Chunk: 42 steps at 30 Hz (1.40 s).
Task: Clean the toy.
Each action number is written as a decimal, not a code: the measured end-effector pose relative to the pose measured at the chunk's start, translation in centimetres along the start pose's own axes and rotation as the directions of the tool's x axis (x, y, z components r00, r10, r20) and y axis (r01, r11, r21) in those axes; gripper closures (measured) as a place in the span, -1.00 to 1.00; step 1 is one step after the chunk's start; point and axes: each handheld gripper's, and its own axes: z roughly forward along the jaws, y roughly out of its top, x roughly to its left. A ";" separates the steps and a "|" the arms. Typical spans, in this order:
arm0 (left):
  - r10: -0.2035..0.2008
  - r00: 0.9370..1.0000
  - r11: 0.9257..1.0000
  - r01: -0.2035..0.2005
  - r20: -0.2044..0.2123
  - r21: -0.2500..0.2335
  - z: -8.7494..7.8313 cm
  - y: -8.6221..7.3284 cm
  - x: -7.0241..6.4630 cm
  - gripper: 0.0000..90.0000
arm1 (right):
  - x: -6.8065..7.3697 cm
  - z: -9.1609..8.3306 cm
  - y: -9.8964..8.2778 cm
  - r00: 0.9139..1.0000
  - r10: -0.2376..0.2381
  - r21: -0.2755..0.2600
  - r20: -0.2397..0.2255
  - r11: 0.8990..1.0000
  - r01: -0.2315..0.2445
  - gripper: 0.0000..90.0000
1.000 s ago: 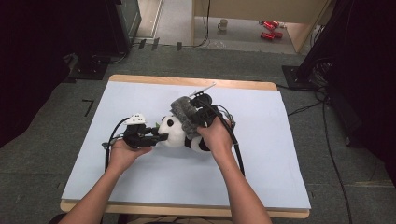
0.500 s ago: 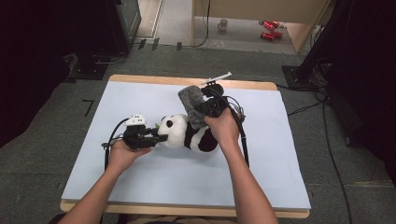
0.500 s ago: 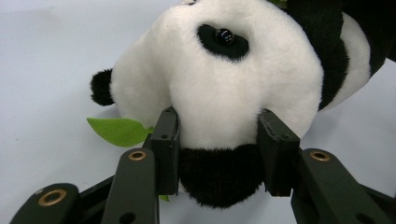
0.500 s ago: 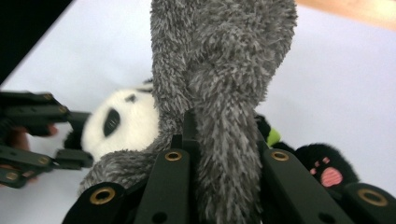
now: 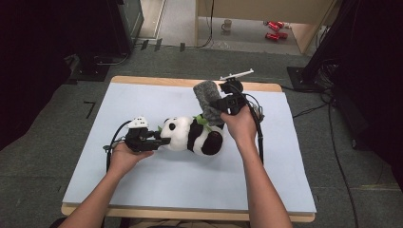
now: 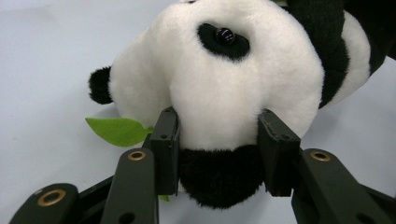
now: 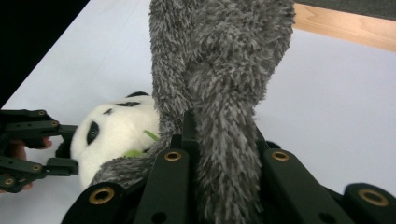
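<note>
Black-white plush panda [image 5: 190, 135] lying sideways, fuzzy grey cloth [image 5: 207, 102] lifted.

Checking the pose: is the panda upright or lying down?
Lying down: the panda is stretched sideways on the table, left tongs clamping its head.

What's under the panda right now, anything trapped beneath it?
The panda lies directly on the pale blue mat. A green leaf pokes out beside its head. Whatever its body covers is hidden.

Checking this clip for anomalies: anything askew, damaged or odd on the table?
Nothing looks damaged or spilled. The panda plush lies on its side, head pinched by the left gripper, while the right gripper holds a grey fuzzy cloth lifted off it.
</note>
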 end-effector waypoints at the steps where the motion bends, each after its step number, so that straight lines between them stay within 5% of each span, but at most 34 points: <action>1: 0.000 1.000 1.000 0.000 0.000 0.000 0.0 0.0 0.0 0.26 | -0.3 0.0 -0.2 1.000 0.010 -0.001 0.000 1.000 -0.010 0.75; 16: -0.007 1.000 1.000 0.007 -0.006 -0.009 0.1 -0.4 -0.3 0.27 | -4.5 3.1 -3.5 0.996 0.075 0.027 -0.039 0.997 -0.074 0.74; 26: -0.001 1.000 1.000 0.001 -0.009 -0.009 0.1 -0.4 -0.4 0.27 | -5.4 2.4 -5.4 0.998 0.035 0.002 -0.055 0.999 -0.035 0.75; 42: 0.001 1.000 1.000 -0.001 -0.025 0.001 0.1 -0.2 -0.7 0.27 | -7.4 2.3 -7.3 0.995 0.040 -0.021 -0.094 0.999 -0.042 0.75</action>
